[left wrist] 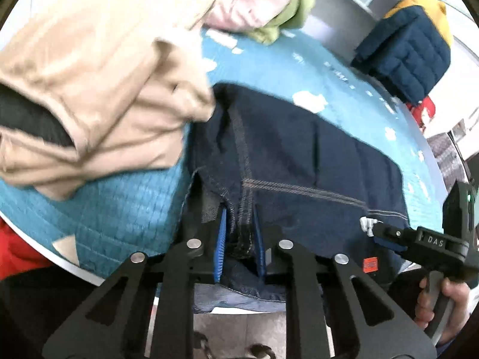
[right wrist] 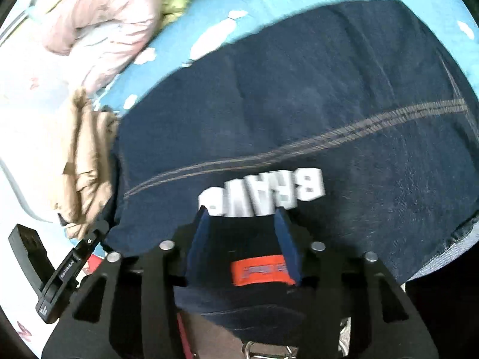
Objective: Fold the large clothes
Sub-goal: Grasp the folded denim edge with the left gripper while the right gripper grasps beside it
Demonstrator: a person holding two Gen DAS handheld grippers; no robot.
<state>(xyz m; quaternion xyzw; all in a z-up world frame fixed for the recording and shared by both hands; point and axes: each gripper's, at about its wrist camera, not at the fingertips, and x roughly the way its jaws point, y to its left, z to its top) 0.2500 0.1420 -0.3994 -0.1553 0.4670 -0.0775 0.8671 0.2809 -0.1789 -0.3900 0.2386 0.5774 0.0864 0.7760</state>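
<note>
Navy sweatshirt (right wrist: pixel 299 104) lies spread on the blue cloud-print bed cover (left wrist: pixel 125 209), near edge hanging off the front. Left hand-held gripper (left wrist: pixel 239 239) is clamped on the stitched seam at that edge. Right hand-held gripper (right wrist: pixel 244 239) has its blue pads apart, straddling the hem by the orange label (right wrist: pixel 262 272), not pinching. Beige garment (left wrist: pixel 98 89) touches the sweatshirt's far corner; pink quilt (right wrist: pixel 104 21) sits beyond. Risk: lifting now raises one side only, skewing the fold and dragging the beige piece.
</note>
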